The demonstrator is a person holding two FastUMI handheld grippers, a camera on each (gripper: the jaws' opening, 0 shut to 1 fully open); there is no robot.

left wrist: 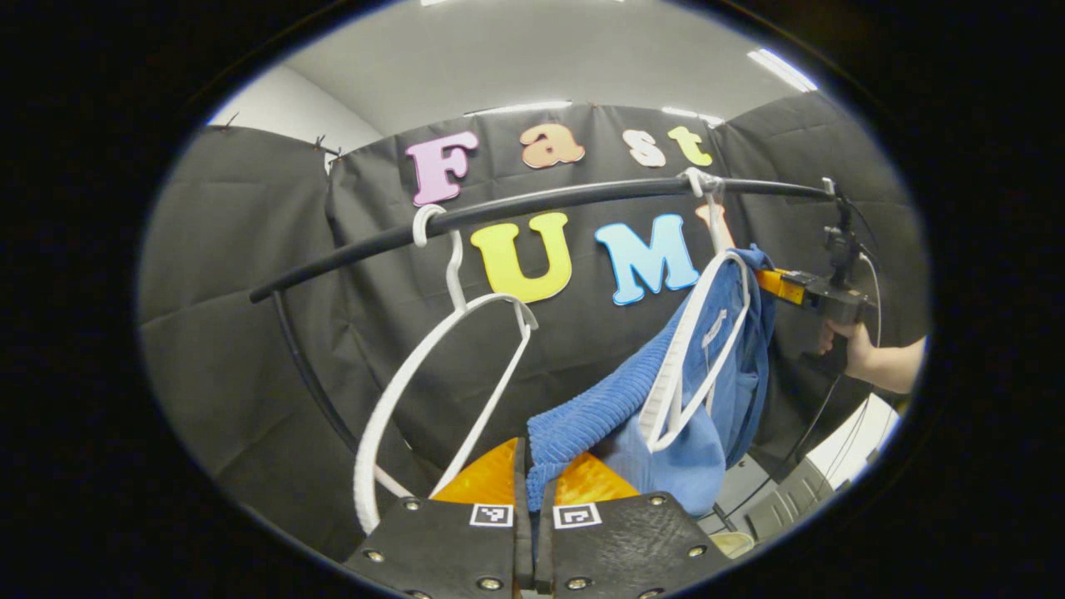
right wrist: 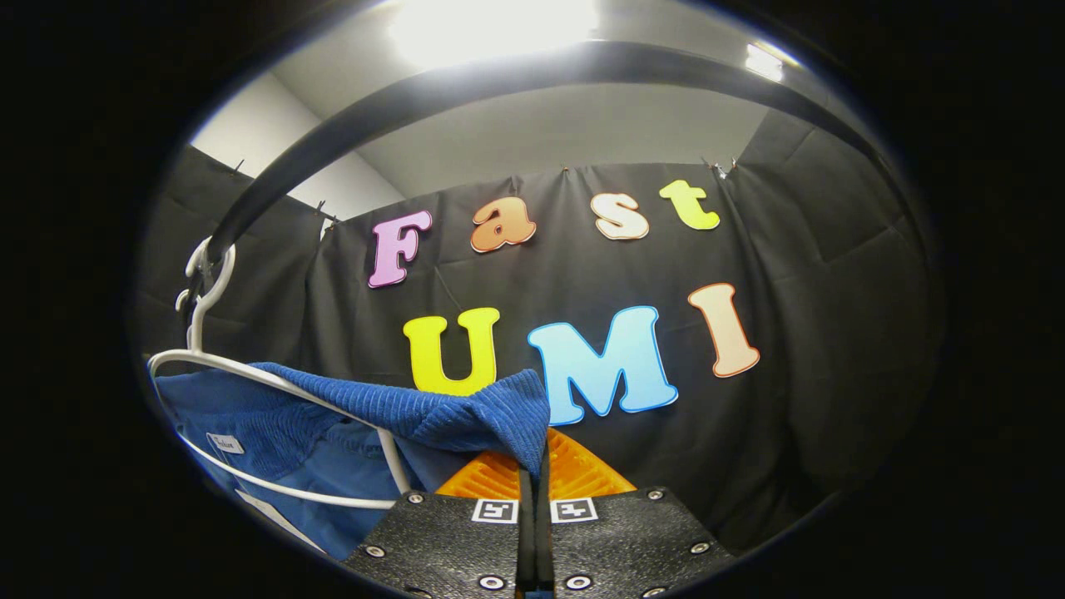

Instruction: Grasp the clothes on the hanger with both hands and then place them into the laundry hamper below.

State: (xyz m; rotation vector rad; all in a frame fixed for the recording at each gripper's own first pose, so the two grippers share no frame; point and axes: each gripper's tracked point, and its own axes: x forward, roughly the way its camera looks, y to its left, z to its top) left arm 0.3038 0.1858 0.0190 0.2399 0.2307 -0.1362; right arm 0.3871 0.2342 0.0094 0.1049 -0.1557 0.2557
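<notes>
Blue ribbed garment hangs on a white hanger; left tongs and right tongs each pinch its cloth.

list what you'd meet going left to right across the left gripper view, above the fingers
empty white hanger → blue garment on its own white hanger → right gripper → hand holding it

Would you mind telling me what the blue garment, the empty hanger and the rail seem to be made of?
Blue garment: ribbed fabric, likely corduroy, by its fine parallel ridges. Empty hanger: white with a rough, matte surface, perhaps a textured coating. Rail: smooth, black, faintly glossy tube, probably coated metal or plastic.
</notes>
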